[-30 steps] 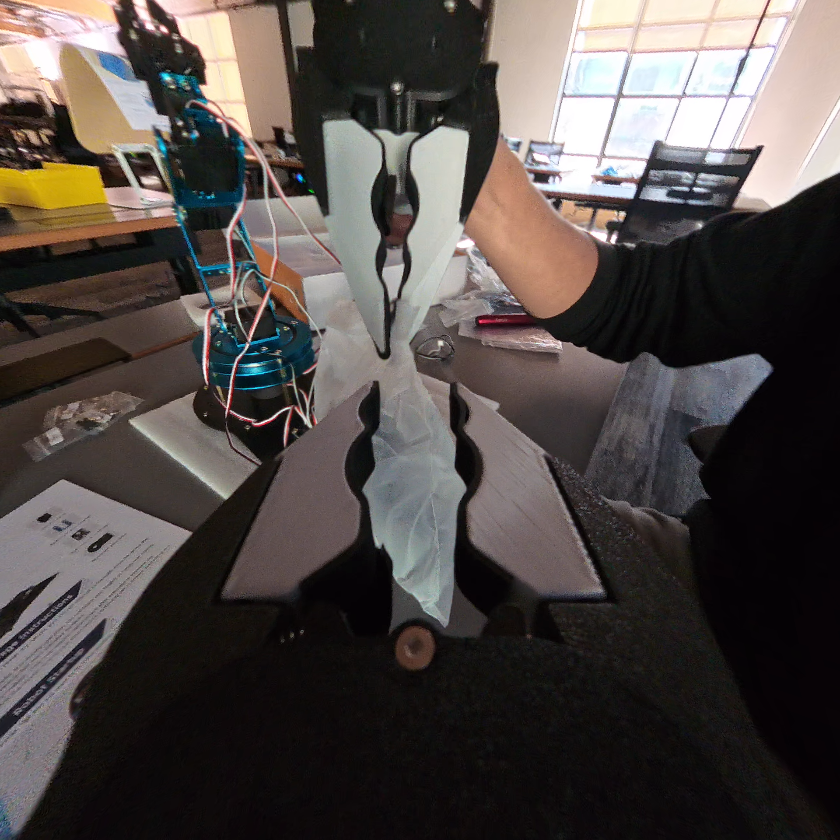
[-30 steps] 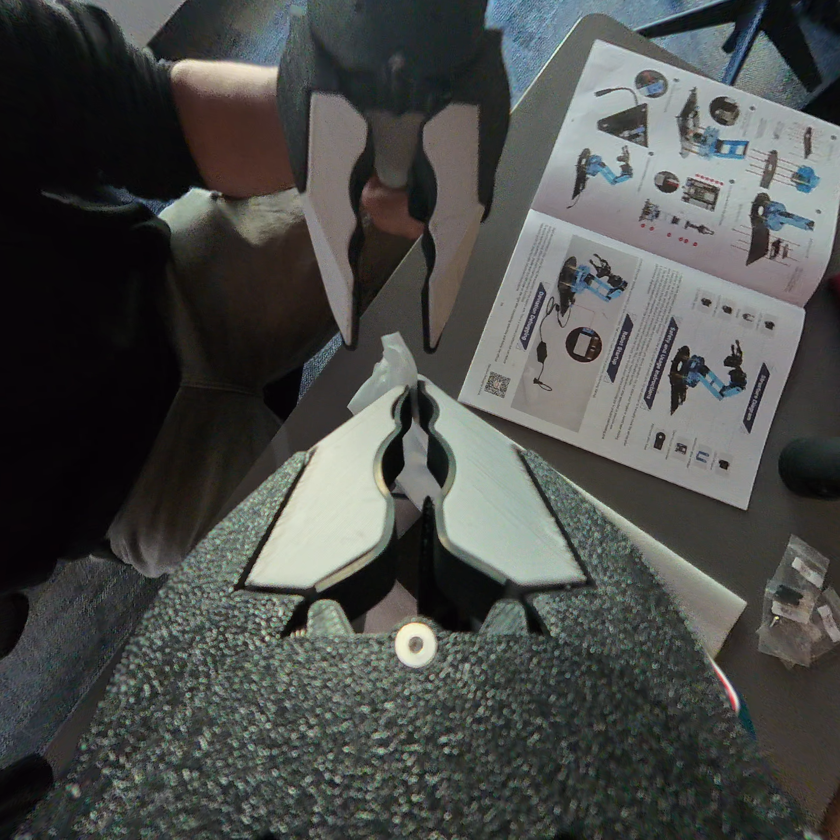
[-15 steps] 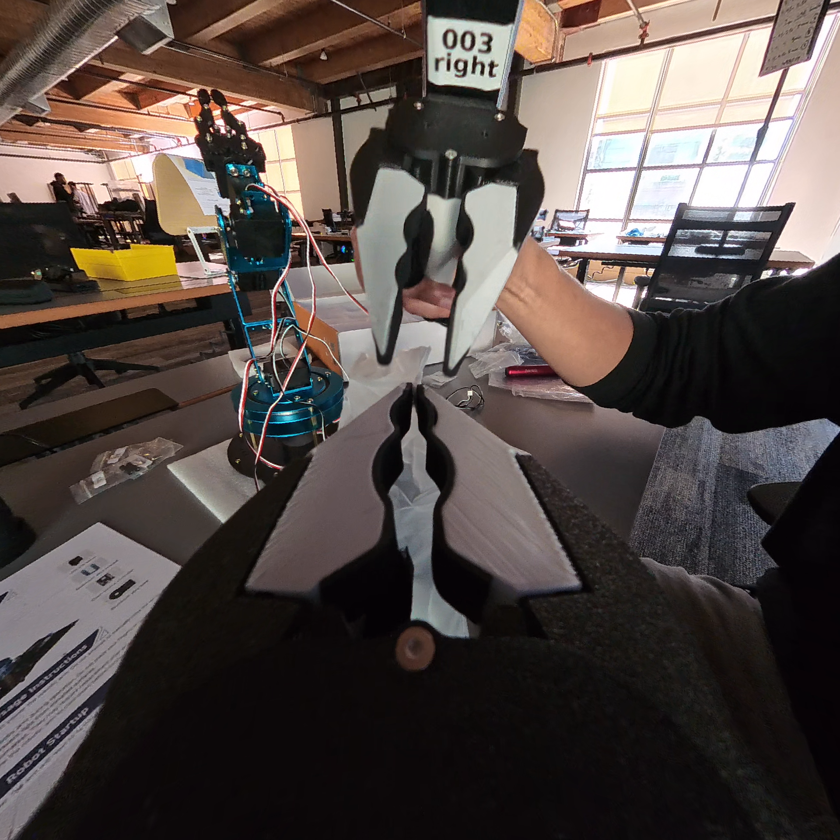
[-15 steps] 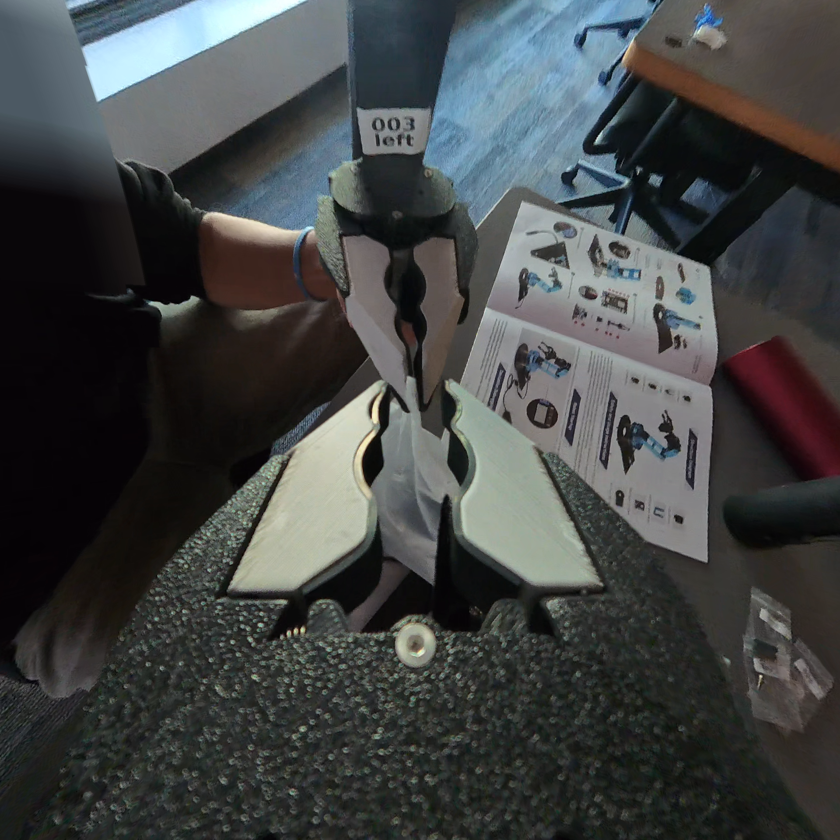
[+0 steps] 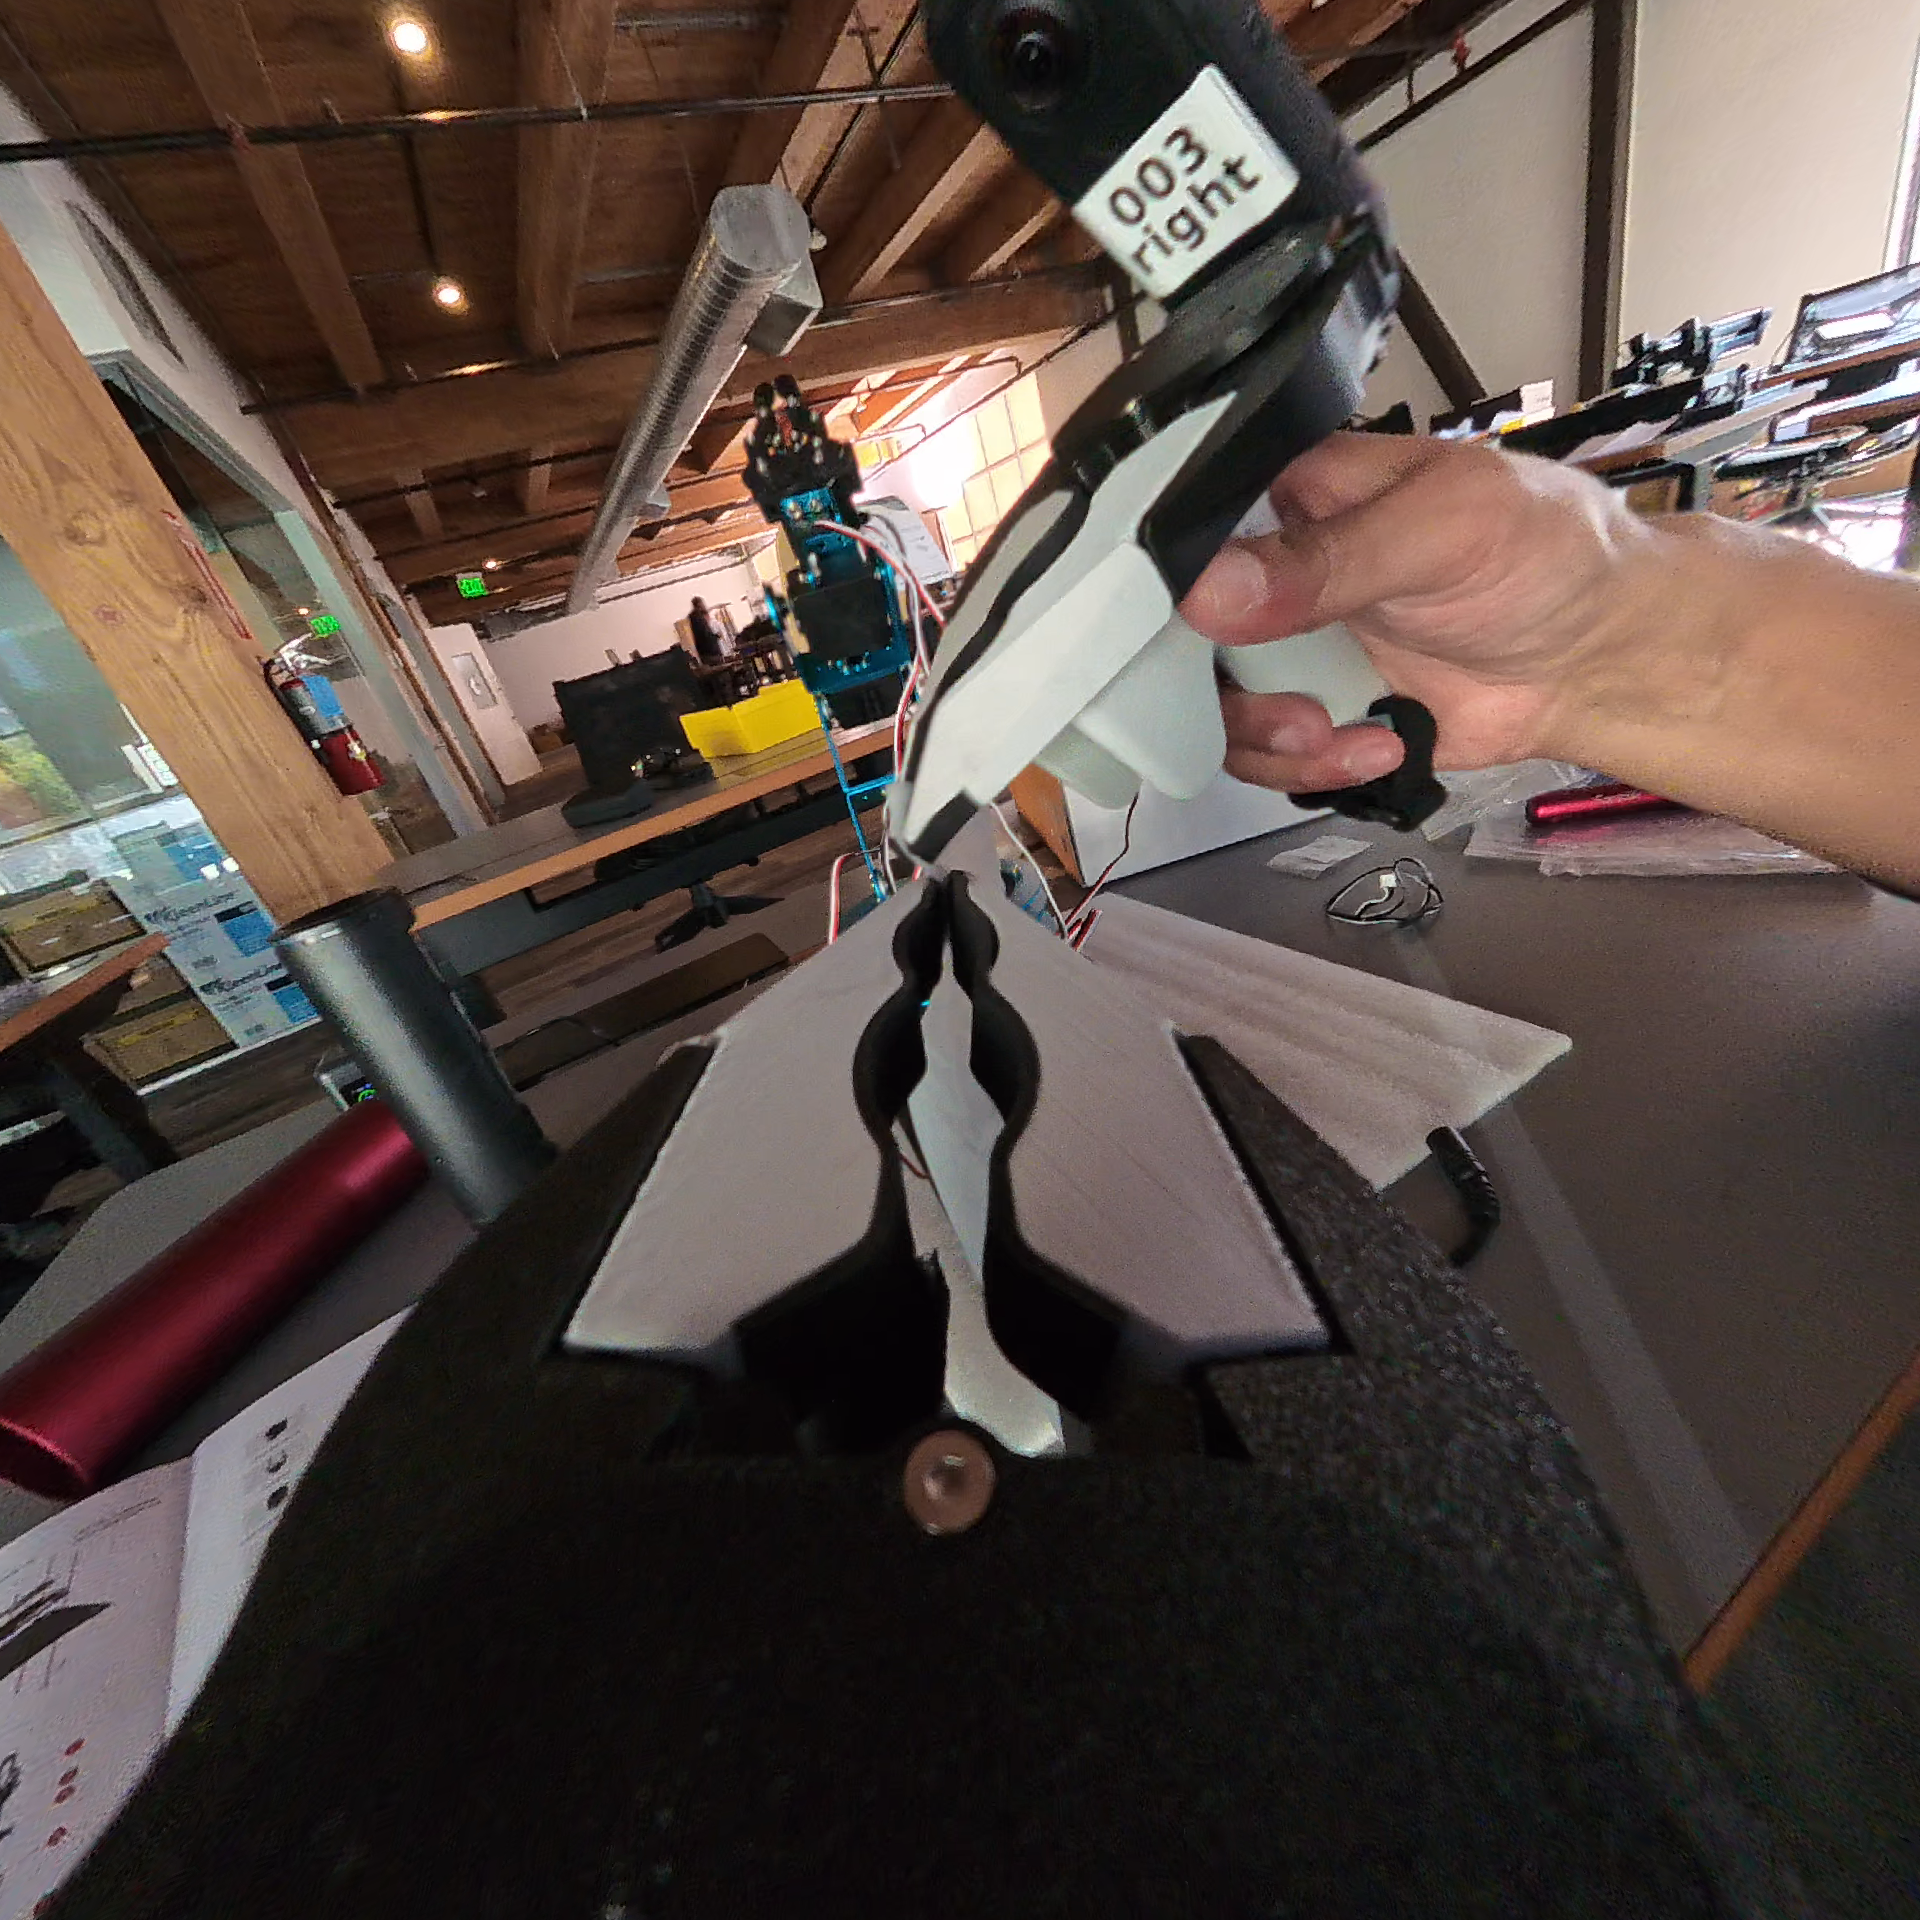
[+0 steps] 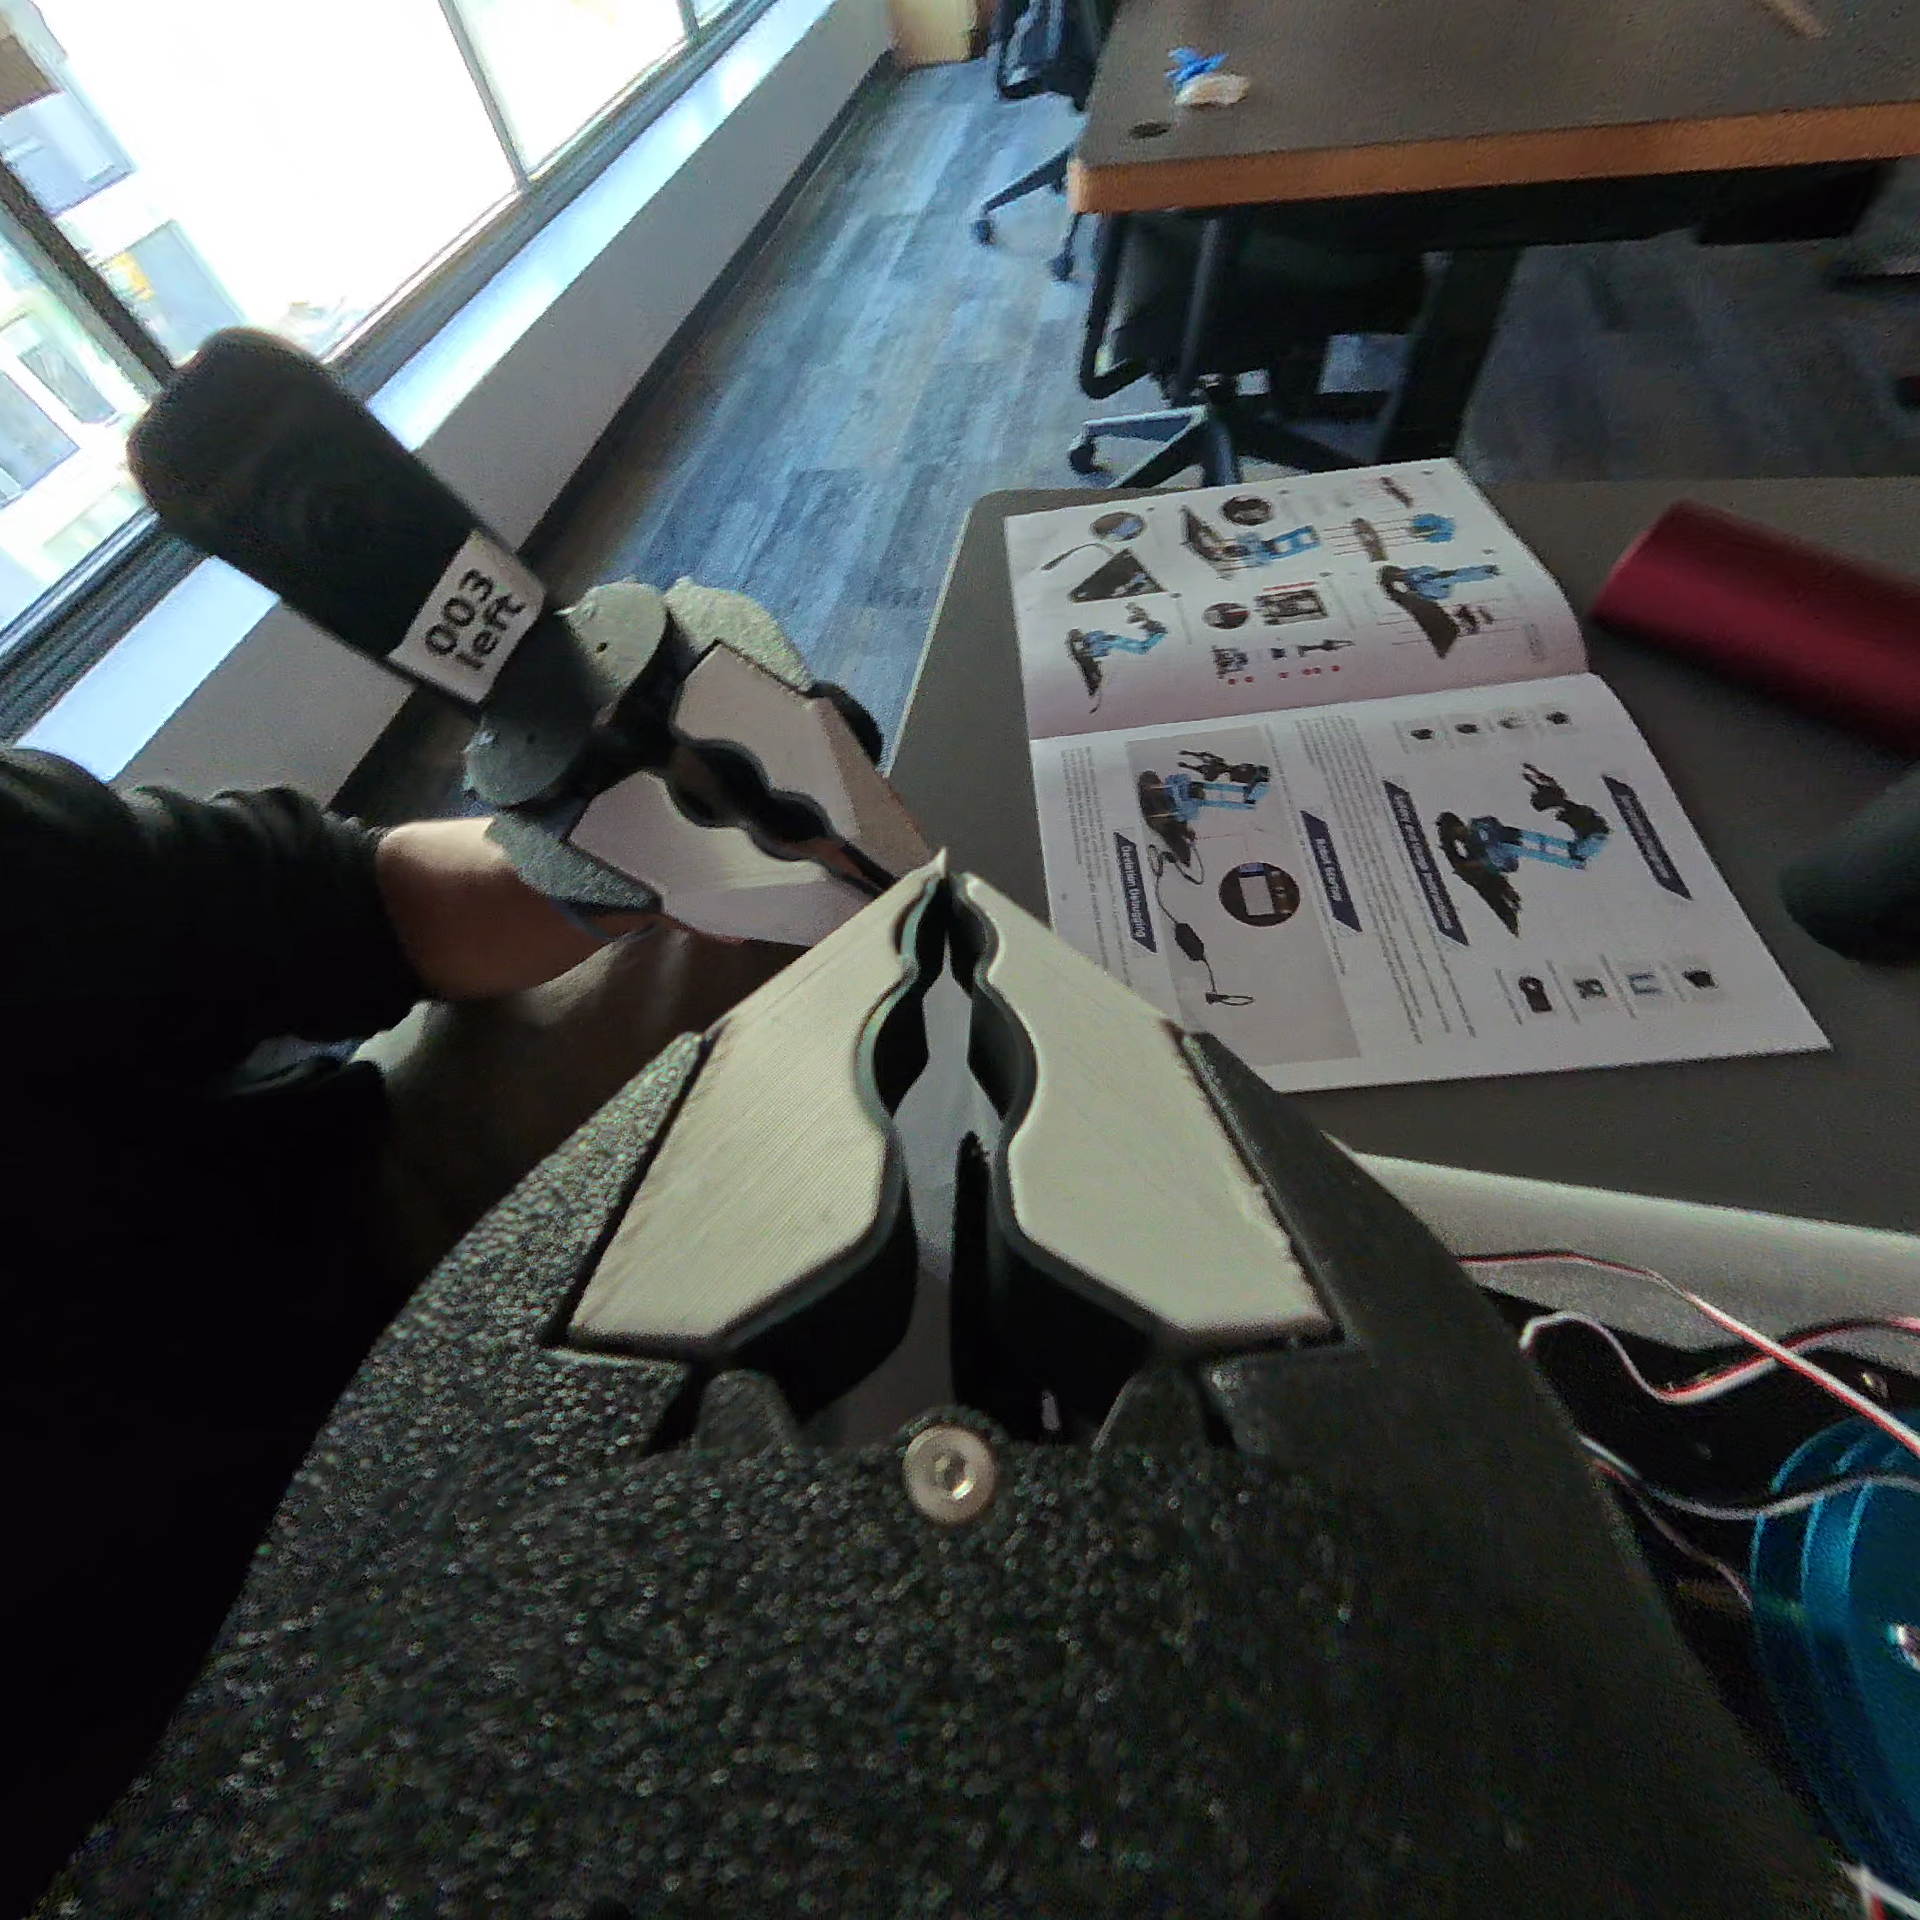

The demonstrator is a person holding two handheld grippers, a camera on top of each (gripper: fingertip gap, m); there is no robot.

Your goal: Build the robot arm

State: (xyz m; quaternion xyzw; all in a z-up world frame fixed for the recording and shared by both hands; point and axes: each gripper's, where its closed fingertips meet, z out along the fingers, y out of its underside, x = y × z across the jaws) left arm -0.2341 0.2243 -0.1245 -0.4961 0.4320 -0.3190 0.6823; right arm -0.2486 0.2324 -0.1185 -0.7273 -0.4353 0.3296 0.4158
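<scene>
White sheet, visible only from the left wrist, sits pinched in the closed left gripper; the right gripper, closed and apparently empty, meets it tip-to-tip above a grey table under a timber ceiling.

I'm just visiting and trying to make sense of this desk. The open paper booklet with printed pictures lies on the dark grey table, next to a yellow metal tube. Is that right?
Not quite. The smooth metal tube is dark red, not yellow. The right wrist view shows it. The rest holds: the open paper booklet with printed pictures lies on the dark grey table next to that tube.
</scene>
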